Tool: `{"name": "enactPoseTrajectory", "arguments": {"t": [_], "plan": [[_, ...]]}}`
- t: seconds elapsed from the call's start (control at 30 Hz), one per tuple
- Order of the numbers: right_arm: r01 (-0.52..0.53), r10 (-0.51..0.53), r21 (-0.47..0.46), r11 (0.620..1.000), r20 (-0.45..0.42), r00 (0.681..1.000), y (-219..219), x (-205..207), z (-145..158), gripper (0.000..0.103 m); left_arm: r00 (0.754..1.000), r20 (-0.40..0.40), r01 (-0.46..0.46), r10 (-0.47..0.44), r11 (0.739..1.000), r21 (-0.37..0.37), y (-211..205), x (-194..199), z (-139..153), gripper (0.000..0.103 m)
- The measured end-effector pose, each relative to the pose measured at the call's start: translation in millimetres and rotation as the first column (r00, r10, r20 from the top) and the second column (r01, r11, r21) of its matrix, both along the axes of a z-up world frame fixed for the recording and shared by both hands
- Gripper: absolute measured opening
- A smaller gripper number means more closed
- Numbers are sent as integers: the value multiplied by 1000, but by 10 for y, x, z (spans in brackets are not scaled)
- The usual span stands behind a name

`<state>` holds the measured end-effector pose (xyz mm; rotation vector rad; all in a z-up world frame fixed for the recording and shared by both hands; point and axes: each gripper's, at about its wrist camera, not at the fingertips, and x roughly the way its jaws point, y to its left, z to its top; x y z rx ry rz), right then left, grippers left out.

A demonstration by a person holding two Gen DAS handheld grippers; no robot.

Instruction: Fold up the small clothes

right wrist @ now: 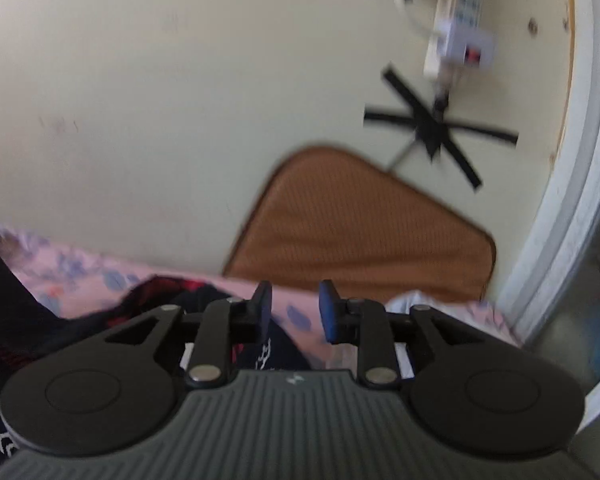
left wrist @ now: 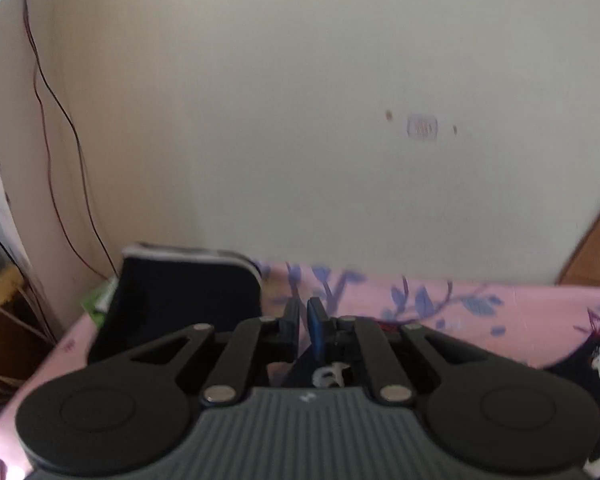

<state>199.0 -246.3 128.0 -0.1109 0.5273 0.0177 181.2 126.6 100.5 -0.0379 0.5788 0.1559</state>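
A dark navy garment with white deer and red print (left wrist: pixel 596 364) lies on the pink floral sheet (left wrist: pixel 520 320). It also shows in the right wrist view (right wrist: pixel 28 320), spread at the left and under the gripper. My left gripper (left wrist: pixel 305 320) has its jaws nearly together, with dark cloth seen just below them; whether they pinch it I cannot tell. My right gripper (right wrist: pixel 294 312) is open and empty, held above the sheet (right wrist: pixel 80 280) and the garment's edge.
A folded dark garment with a white edge (left wrist: pixel 180 300) stands at the bed's far left corner. The cream wall (left wrist: pixel 300 120) rises behind. A brown mat (right wrist: pixel 360 224) leans on the wall. A power strip (right wrist: pixel 460 20) and taped cables hang at upper right. A window frame (right wrist: pixel 580 160) is at right.
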Motion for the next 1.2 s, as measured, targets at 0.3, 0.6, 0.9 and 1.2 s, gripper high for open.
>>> {"name": "enactPoseTrajectory", "arguments": {"t": [0.3, 0.6, 0.9, 1.2], "plan": [[-368, 414, 248, 896, -167, 895, 498, -1, -401, 29, 962, -7, 267, -272, 950, -159, -314, 20, -61, 7], [-203, 212, 146, 968, -47, 976, 902, 1008, -704, 39, 932, -185, 286, -312, 946, -155, -1138, 962, -790, 10], [-203, 205, 269, 942, 20, 979, 288, 468, -453, 42, 983, -24, 180, -182, 981, -79, -439, 452, -503, 19], [-190, 211, 356, 915, -21, 977, 32, -196, -746, 46, 994, -90, 61, -65, 997, -45, 467, -89, -411, 50]]}}
